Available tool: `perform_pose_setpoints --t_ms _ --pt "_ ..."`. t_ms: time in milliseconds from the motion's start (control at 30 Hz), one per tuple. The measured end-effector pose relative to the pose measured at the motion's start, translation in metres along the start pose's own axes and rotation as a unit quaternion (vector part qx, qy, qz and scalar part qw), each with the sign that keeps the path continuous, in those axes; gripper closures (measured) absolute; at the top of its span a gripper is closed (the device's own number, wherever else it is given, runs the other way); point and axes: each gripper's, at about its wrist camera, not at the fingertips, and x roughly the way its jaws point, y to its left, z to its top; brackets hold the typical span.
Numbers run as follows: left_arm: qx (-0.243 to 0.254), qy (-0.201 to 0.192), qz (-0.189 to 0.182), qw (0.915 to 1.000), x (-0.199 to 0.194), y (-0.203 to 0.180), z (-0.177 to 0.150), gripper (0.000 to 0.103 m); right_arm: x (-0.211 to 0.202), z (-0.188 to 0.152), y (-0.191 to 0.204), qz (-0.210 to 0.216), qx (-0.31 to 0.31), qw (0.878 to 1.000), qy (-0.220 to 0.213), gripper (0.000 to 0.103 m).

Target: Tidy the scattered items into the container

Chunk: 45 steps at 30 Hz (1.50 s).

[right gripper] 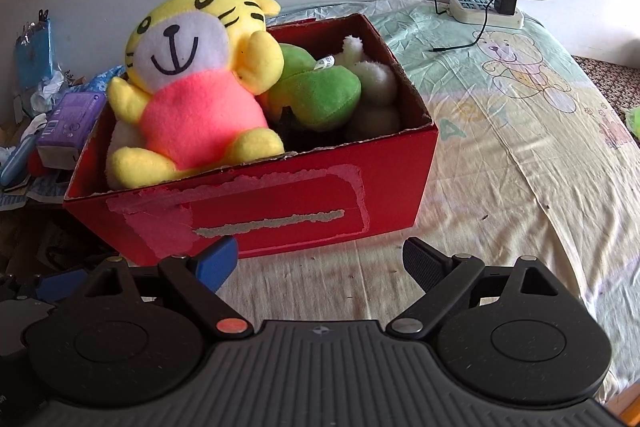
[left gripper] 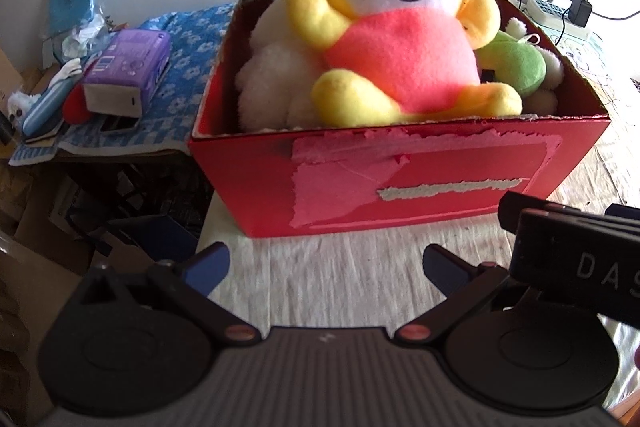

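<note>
While we held both tools low over the bed sheet [right gripper: 520, 155], the left gripper [left gripper: 326, 269] stood with its jaws spread and empty, and the right gripper [right gripper: 320, 263] gaped the same way, gripping nothing. Just beyond them sat the red box [right gripper: 280, 211], its torn front facing us. Inside it lay the yellow tiger plush [right gripper: 192, 95] on top, a green plush [right gripper: 320, 95] beside it, and white plush toys [left gripper: 272, 87] beneath. Farther off, a power strip [right gripper: 486, 11] rested near the wall.
</note>
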Motion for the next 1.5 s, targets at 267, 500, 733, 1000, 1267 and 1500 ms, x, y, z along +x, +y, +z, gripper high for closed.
perform_pose_setpoints --t_ms 267,500,733,1000,1267,1500 --pt "-0.024 0.024 -0.011 0.9994 0.006 0.003 0.003 0.000 0.001 0.004 -0.001 -0.002 -0.013 1.000 0.000 0.011" --pt "-0.027 0.023 0.005 0.9994 0.006 -0.004 0.005 0.000 0.001 0.007 -0.003 0.001 -0.024 1.000 0.001 0.011" --pt "-0.033 0.004 0.019 0.9993 0.000 -0.006 0.006 0.000 -0.002 0.009 -0.008 -0.008 -0.026 1.000 -0.008 0.011" --pt "-0.025 0.004 0.023 0.9994 0.000 -0.006 0.004 0.000 0.001 0.004 -0.011 -0.013 -0.019 1.000 -0.002 0.011" --pt "-0.019 0.009 0.028 0.9994 0.001 -0.002 0.003 0.000 0.003 0.001 -0.012 -0.014 -0.006 1.000 0.002 0.011" --pt "-0.007 0.012 0.027 0.9995 0.001 -0.004 0.003 0.000 0.002 0.002 -0.009 -0.011 -0.004 1.000 -0.004 0.011"
